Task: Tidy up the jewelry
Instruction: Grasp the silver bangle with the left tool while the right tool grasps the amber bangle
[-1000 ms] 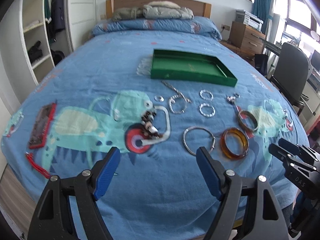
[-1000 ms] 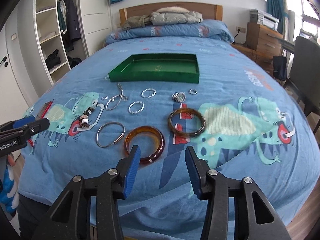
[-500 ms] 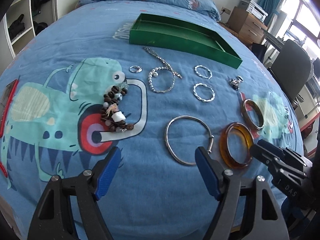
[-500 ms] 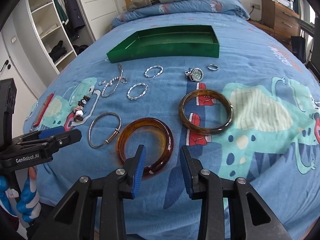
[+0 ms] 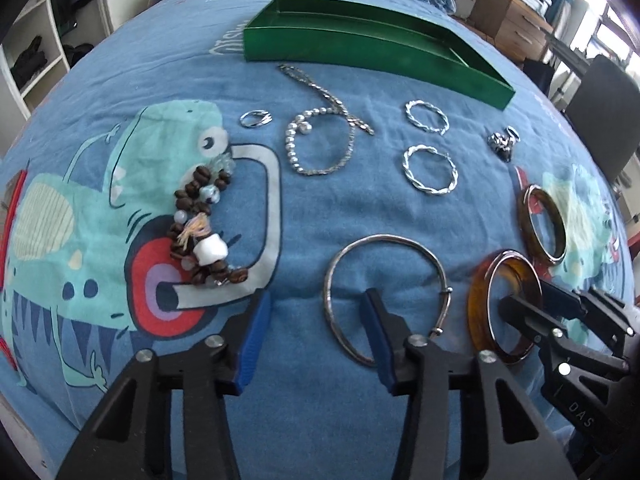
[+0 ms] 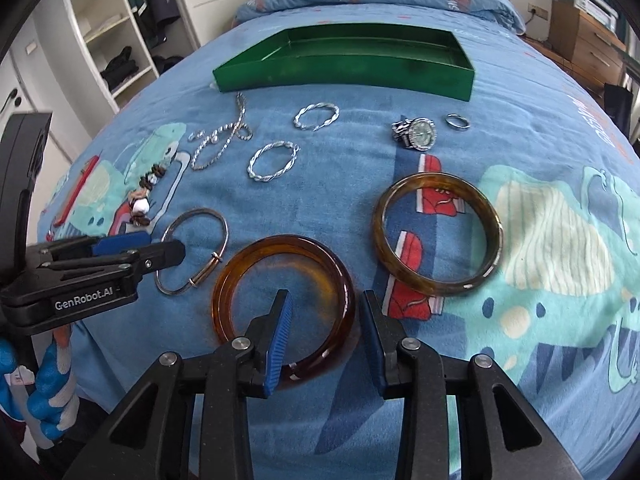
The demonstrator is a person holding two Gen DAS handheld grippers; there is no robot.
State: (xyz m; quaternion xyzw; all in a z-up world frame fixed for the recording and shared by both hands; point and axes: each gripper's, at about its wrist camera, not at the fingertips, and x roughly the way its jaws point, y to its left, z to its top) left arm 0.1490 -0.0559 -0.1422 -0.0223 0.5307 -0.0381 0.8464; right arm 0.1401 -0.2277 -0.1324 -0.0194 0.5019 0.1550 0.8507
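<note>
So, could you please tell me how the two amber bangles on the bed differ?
The nearer amber bangle is a broad, orange-brown band straddled by the right tongs; the farther bangle is narrower, paler olive-brown, and has nothing around it. Both are translucent and lie flat on the blue bedspread.

White lettering "GenRobot.AI" is printed on the black body of the left gripper (image 6: 138,250), seen from the right wrist camera. White letters "DAS" stand on the black body of the right gripper (image 5: 524,312), seen from the left wrist camera. The blue bedspread (image 6: 540,128) carries pale printed lettering near the green tray and along its right edge, too distorted to read.
</note>
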